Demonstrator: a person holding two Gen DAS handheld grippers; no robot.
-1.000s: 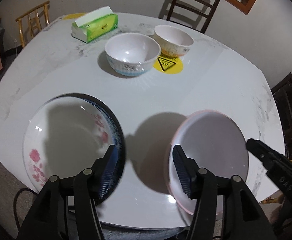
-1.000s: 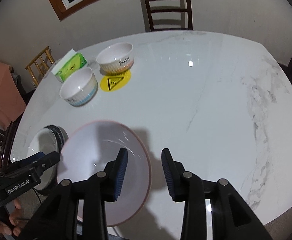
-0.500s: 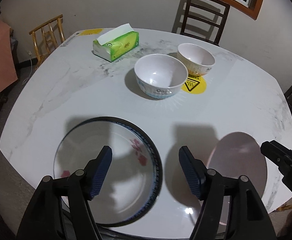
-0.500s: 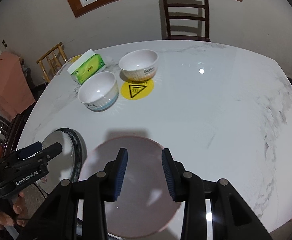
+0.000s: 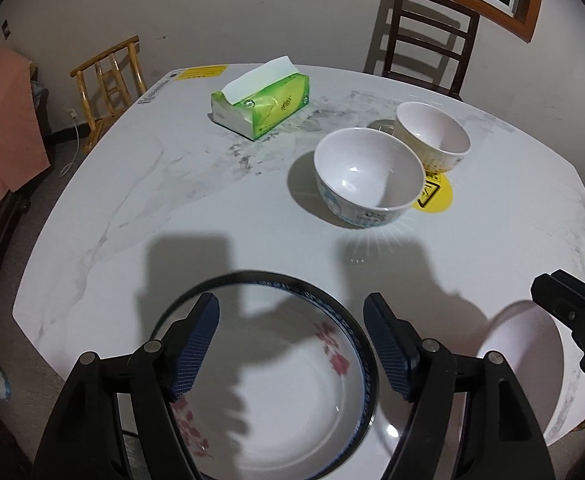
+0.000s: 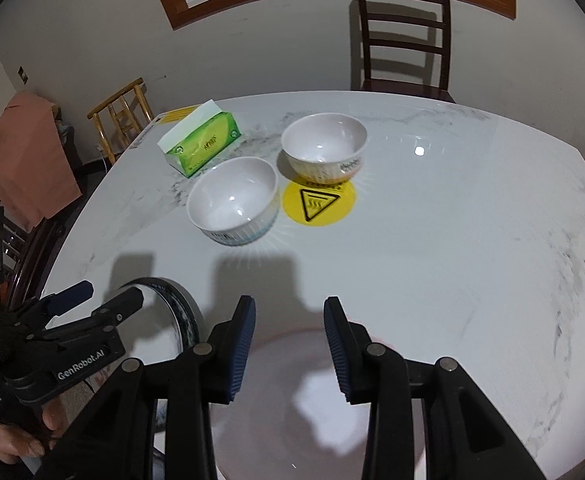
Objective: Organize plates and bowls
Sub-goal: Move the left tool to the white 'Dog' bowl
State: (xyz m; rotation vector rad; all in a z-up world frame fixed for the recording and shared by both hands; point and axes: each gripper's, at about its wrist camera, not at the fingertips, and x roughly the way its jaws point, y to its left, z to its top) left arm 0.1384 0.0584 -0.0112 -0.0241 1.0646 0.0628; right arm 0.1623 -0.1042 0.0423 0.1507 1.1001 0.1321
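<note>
Left wrist: left tool (image 5: 291, 346) opening wider, released above blue-rimmed plate (image 5: 276, 400); previously beside it.

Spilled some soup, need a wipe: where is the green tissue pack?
In both views the green tissue pack lies at the white marble table's far left, beyond the two white bowls.

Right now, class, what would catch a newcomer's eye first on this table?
Probably the dark-rimmed flowered plate at the near edge, under the left gripper, whose jaws are opening with nothing between them. Beside it lies a pink-rimmed plate beneath the right gripper. Farther back, two white bowls flank a yellow warning sticker, near a green tissue box.
</note>
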